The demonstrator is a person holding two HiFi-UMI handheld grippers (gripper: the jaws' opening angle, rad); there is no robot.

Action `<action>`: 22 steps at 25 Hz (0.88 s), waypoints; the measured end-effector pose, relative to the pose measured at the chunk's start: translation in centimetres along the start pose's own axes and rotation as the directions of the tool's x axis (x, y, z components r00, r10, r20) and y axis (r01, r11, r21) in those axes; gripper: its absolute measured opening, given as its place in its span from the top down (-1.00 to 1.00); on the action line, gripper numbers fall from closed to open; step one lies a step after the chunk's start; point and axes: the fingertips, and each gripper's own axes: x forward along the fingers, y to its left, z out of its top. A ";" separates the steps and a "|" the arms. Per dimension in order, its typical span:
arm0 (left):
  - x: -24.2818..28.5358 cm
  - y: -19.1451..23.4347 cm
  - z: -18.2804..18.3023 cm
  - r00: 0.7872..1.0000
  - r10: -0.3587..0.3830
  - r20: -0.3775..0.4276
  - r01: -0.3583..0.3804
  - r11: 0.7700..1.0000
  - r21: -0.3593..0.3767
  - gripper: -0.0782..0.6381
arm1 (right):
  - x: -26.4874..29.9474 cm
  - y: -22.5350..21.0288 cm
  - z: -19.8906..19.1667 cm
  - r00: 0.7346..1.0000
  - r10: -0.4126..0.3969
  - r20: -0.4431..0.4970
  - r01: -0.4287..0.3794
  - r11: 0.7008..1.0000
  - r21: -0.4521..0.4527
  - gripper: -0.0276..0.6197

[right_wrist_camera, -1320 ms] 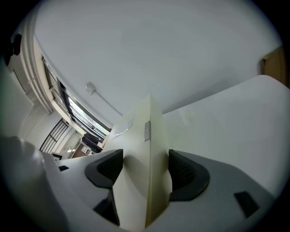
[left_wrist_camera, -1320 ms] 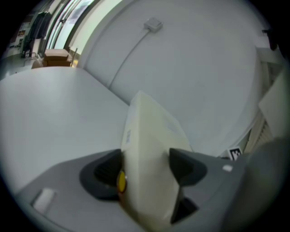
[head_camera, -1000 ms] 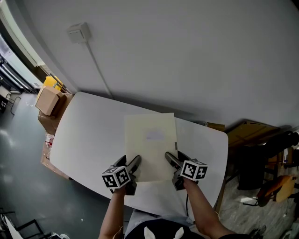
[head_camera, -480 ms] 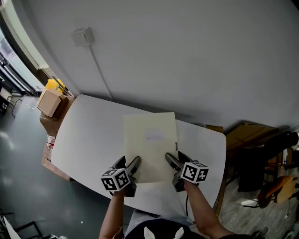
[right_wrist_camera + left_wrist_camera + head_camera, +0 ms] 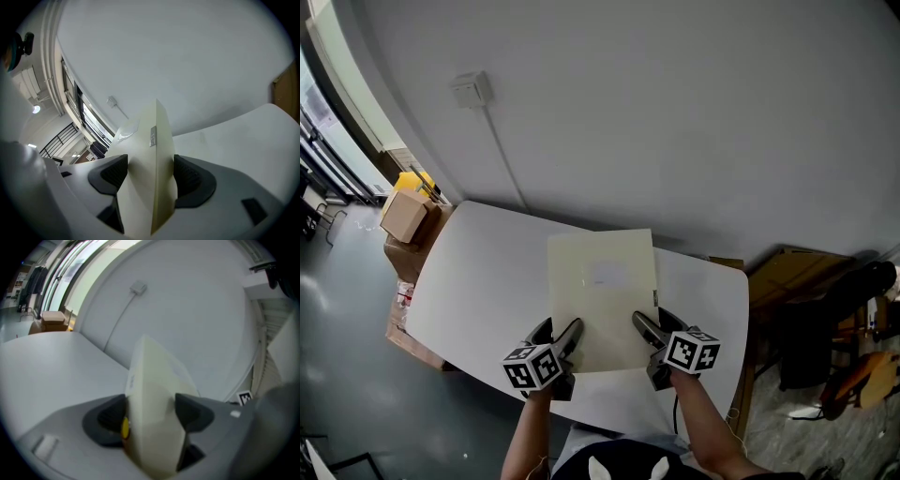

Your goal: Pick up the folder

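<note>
Cream folder (image 5: pixel 602 291), one, left tool (image 5: pixel 558 331), right tool (image 5: pixel 655 324)

Soft, even daylight came in from the windows (image 5: pixel 317 112) far out on the left gripper's (image 5: pixel 560 330) side, leaving the wall (image 5: pixel 675 112) pale grey and the shadows faint. Both gripper views bent strongly toward their dark round edges. The folder (image 5: pixel 154 427) between the jaws was blurred close up.
</note>
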 end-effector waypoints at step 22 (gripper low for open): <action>-5.0 -4.1 0.3 0.998 -0.006 0.065 0.002 0.998 0.062 -0.13 | -5.3 3.1 0.4 0.997 0.049 0.067 -0.046 0.998 -0.033 0.00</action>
